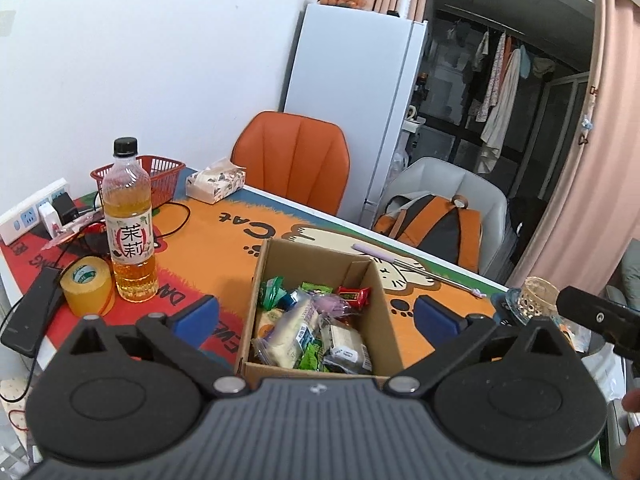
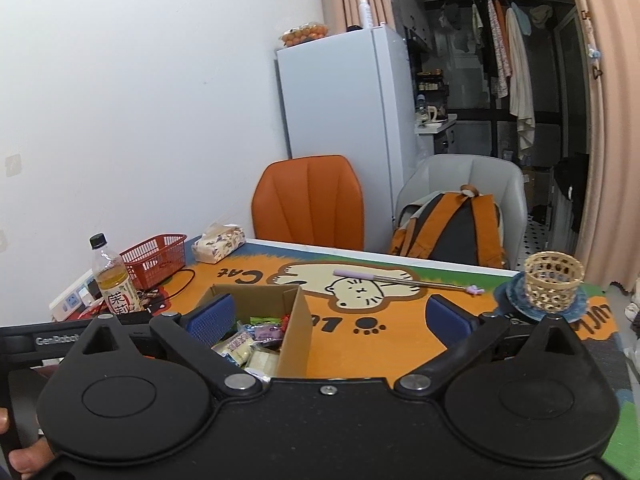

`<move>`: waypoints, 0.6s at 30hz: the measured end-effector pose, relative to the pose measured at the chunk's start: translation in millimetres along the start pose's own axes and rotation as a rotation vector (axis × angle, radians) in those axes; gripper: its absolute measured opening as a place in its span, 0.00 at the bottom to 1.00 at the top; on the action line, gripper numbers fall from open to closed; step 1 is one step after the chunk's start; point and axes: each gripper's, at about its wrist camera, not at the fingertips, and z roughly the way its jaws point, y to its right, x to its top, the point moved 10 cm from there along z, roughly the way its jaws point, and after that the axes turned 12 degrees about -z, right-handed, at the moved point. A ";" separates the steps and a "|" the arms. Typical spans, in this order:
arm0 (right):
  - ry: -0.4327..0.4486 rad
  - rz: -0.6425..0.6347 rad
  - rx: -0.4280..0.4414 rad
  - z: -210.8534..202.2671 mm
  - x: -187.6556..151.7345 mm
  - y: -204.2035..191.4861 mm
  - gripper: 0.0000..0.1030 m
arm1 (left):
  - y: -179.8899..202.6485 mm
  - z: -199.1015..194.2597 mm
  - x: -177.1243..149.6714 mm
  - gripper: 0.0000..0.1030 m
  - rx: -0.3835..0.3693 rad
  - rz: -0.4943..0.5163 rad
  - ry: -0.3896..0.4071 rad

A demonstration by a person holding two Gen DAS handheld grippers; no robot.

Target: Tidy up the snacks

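Low centre, brown cardboard box (image 1: 390,312) of light, crinkly, slippery snack packets (image 1: 308,328); pinch packet edges; left gripper (image 1: 316,312) and right gripper (image 2: 330,318) wide, empty.

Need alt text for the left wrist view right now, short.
The open left gripper hovers over a cardboard box filled with wrapped snacks on an orange cat-print table mat. A tea bottle and tape roll stand left.

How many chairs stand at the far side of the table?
2. An orange padded chair stands near the wall by the white fridge; a grey padded chair stands to its right, holding an orange-and-grey backpack. Others may be out of view.
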 end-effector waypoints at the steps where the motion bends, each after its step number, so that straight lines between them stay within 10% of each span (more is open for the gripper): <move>1: -0.004 0.001 -0.005 -3.3 -1.1 2.5 1.00 | 1.4 -3.6 -0.7 1.00 -0.003 0.003 -0.001; 18: -0.047 -0.008 -0.007 -66.9 -19.6 19.0 1.00 | -2.3 -39.3 -27.9 1.00 0.009 0.091 -0.043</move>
